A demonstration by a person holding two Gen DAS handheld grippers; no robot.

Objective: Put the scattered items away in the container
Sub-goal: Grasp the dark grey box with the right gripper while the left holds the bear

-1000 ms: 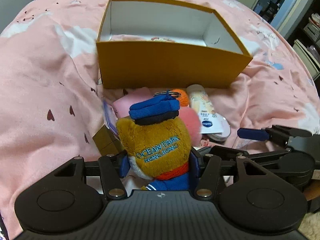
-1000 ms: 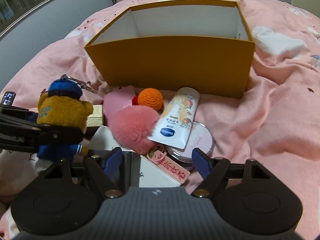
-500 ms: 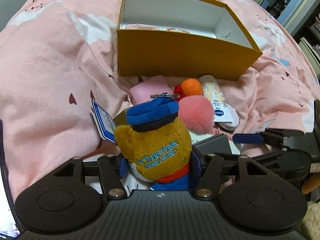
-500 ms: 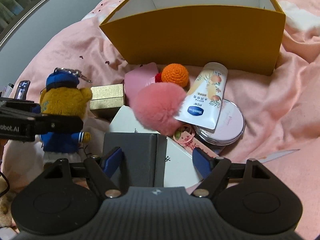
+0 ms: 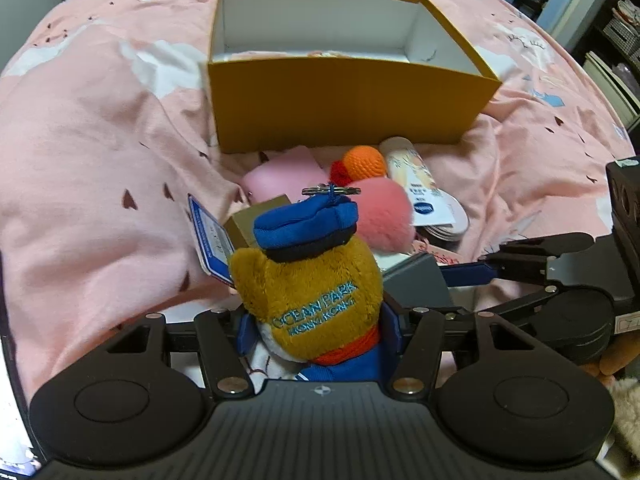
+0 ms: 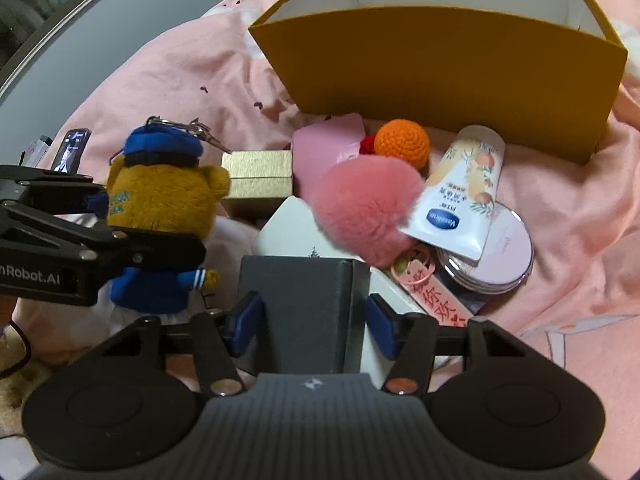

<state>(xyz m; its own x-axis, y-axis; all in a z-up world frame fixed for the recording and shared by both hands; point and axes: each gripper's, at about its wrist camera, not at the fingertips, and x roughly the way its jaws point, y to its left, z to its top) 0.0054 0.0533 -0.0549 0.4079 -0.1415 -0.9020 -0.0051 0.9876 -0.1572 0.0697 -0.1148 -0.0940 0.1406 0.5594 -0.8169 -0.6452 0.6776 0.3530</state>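
A brown bear plush (image 5: 316,280) with a blue cap sits upright between the blue pads of my left gripper (image 5: 318,328), whose jaws are closing slightly on it. A dark grey box (image 6: 300,304) stands between the pads of my right gripper (image 6: 310,320). Its jaws are closing and both pads meet the box's sides. The open yellow container (image 5: 352,104) stands just beyond the pile on the pink bedspread. In the pile lie a pink pompom (image 6: 366,208), an orange crochet ball (image 6: 402,142), a cream tube (image 6: 464,196) and a round pink compact (image 6: 508,256).
A gold box (image 6: 258,178), a pink pouch (image 6: 328,148), a white box (image 6: 288,232) and a pink charm tag (image 6: 432,292) crowd the same pile. A phone (image 6: 72,152) lies at the bed's left edge. Shelves stand off to the right, past the bed.
My right gripper tilted down over the dark grey box and its pads narrowed onto the box's sides. The left gripper stayed in place with the bear in it.
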